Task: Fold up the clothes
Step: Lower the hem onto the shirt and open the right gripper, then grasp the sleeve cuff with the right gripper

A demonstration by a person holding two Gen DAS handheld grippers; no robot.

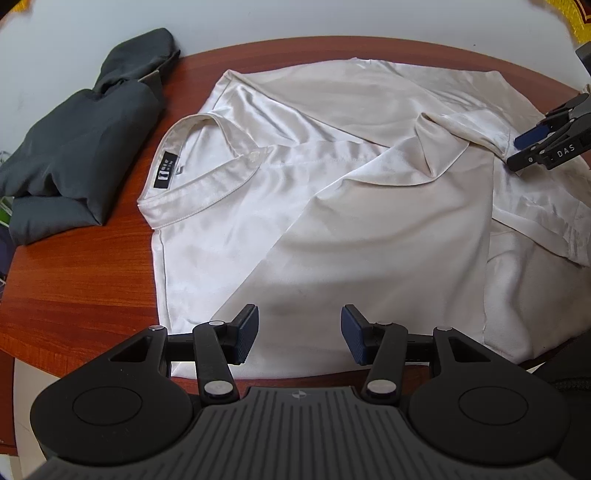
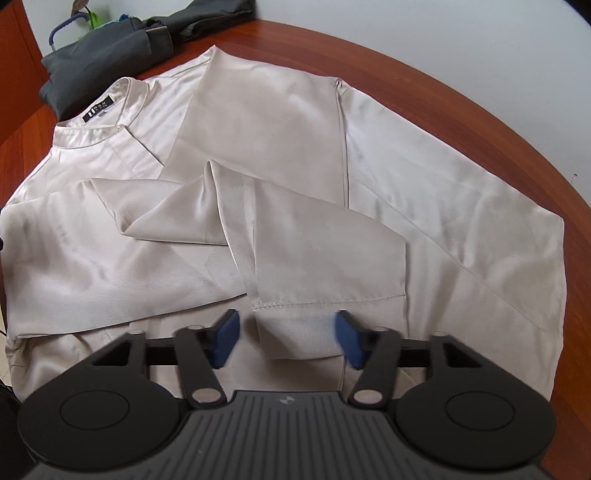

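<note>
**Clerk:** Nearest item, your left gripper [image 1: 299, 334]: two blue pads [image 1: 246, 334] set a moderate gap apart, nothing between them. They hang over the near hem of the cream shirt [image 1: 332, 221]; whether they touch the cloth you cannot tell.

**Checker:** And the right?

**Clerk:** Your right gripper [image 2: 286, 338]: also two blue pads [image 2: 225, 338], blurred. The jaws stand apart with the sleeve cuff [image 2: 295, 332] lying in the gap. The pads do not press on it. In the left wrist view the same gripper [image 1: 524, 147] sits at the cuff's end, at the right side of the shirt.

**Checker:** Count the garments.

**Clerk:** Two. One cream shirt, satin finish, spread front-up across the wooden table [image 1: 74, 288], filling most of it. One band collar [image 1: 207, 162] with one black neck label [image 1: 164, 170], pointing to your left. Two sleeves folded in over the chest, crossing; the upper one bunches into a raised fold [image 2: 207, 199] near the middle. One dark grey garment [image 1: 74, 155], folded, at the far left of the table, just beside the collar and not touching the shirt.

**Checker:** Surroundings? Obstructions?

**Clerk:** Pale wall [image 1: 258, 18] behind the table. Some small green and blue items [image 2: 92, 18] beyond the grey garment, too small to identify. Nothing lies on the shirt other than its own sleeves.
</note>
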